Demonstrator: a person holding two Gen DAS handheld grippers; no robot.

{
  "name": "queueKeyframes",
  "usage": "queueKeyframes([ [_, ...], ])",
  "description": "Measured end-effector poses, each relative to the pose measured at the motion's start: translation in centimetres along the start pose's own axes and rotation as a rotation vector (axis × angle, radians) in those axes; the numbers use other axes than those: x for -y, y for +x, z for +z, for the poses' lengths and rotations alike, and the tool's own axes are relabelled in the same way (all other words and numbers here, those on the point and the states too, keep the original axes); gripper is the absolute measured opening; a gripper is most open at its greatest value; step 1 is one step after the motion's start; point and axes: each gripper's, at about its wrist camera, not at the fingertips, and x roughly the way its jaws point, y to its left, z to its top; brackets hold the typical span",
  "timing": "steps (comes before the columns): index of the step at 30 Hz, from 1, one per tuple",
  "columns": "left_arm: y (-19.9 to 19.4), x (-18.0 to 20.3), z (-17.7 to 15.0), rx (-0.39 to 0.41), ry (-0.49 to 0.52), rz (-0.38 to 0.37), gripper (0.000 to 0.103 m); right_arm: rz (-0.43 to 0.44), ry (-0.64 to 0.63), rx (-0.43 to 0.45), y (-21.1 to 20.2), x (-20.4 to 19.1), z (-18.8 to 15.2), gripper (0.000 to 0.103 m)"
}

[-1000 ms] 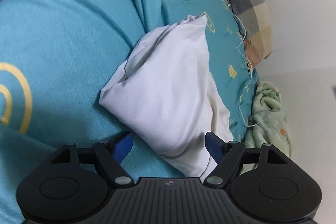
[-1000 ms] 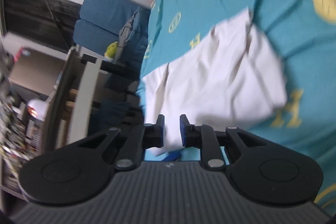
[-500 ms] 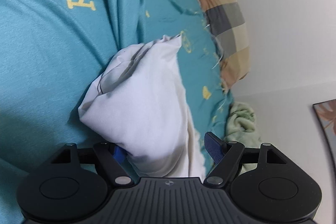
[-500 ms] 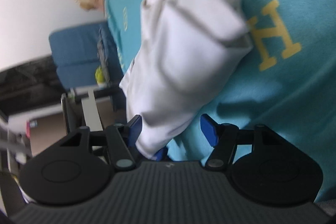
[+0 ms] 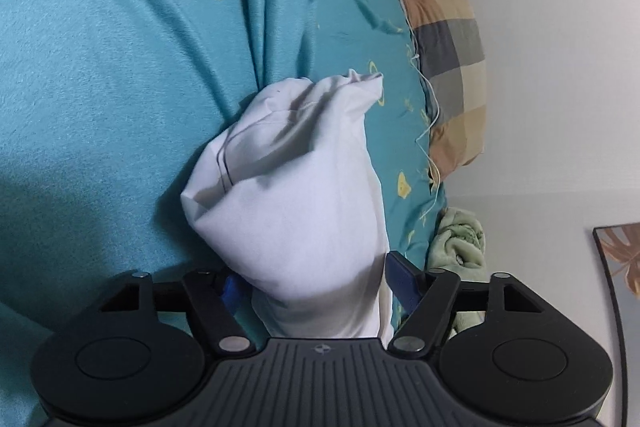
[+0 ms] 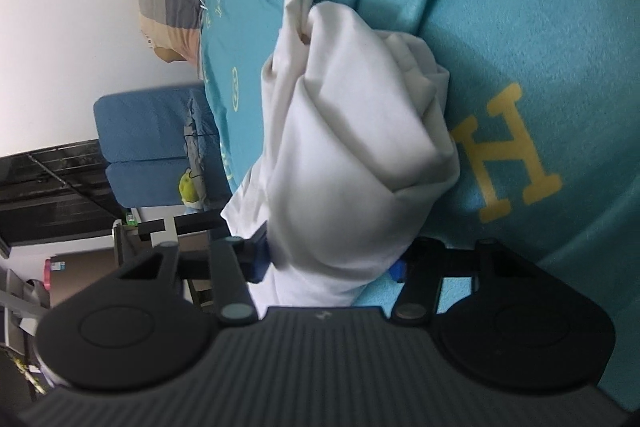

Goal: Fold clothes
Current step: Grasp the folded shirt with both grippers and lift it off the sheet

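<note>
A white garment (image 5: 292, 195), bunched into a thick roll, lies on a teal bed cover (image 5: 100, 87) with yellow letters. My left gripper (image 5: 314, 287) has the near end of the roll between its blue pads (image 5: 402, 281); its jaws are closing and both pads touch the cloth. In the right wrist view the same white garment (image 6: 352, 131) fills the gap of my right gripper (image 6: 326, 263). Those jaws are closing too, with the cloth pressed against both pads. The teal cover (image 6: 520, 7) spreads behind it.
A checked pillow (image 5: 452, 67) lies at the head of the bed against a white wall. A crumpled pale green cloth (image 5: 460, 239) sits at the bed's edge by a framed picture (image 5: 620, 259). Blue cushions (image 6: 148, 147) and dark furniture stand beside the bed.
My right gripper opened, rolled, came down over the roll and narrowed onto it. The left jaws closed in on the garment's other end. The garment went from flat to bunched.
</note>
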Motion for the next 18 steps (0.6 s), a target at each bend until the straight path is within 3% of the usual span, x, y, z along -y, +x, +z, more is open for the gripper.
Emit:
queueKeyframes([
  [3, 0.5, -0.1, 0.3, 0.002, -0.001, 0.004, 0.051, -0.014, -0.076, 0.014, -0.2, -0.8, -0.1, 0.034],
  [8, 0.2, 0.6, 0.7, 0.006, 0.008, -0.017, 0.031, -0.002, -0.14, 0.023, -0.9, -1.9, 0.1, 0.029],
  [14, -2.8, 3.1, 0.2, 0.012, 0.042, -0.036, 0.027, 0.017, -0.23, 0.013, -3.3, -4.3, -1.1, 0.028],
  [18, -4.5, 5.9, -0.9, 0.005, 0.09, -0.028, 0.027, 0.053, -0.22, 0.024, -5.9, -4.7, -1.8, 0.027],
])
